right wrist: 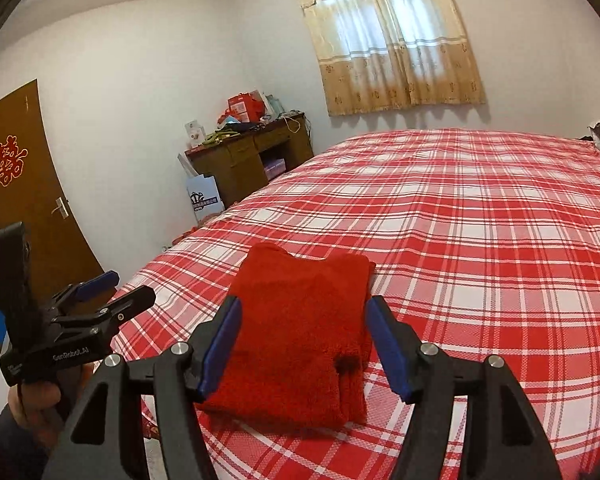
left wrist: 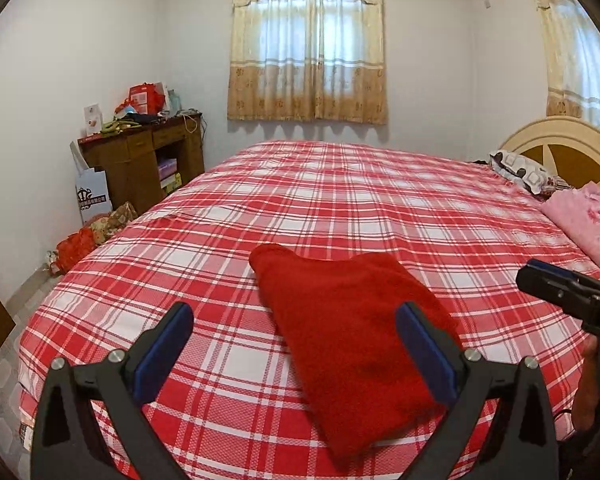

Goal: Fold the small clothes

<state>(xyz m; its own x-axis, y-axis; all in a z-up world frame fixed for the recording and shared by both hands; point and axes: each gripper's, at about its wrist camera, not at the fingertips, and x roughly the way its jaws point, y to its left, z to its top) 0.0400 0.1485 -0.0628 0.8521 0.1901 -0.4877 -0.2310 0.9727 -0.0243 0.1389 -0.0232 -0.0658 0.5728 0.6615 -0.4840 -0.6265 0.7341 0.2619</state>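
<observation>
Red knit garment folded into compact rectangle, lying near front edge of plaid bed. Left gripper & right gripper: jaws apart, empty, above cloth. Fold appears complete; remaining: poss. tidy or set aside.

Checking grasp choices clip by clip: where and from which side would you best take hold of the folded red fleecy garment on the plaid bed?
Probably the near short edge of the folded red fleecy garment, approached low from the bed's near side. The stacked layers end there, so one pinch likely catches them all. Both the left gripper and the right gripper stand open, clear of it, above the red-and-white plaid bedsheet.
</observation>
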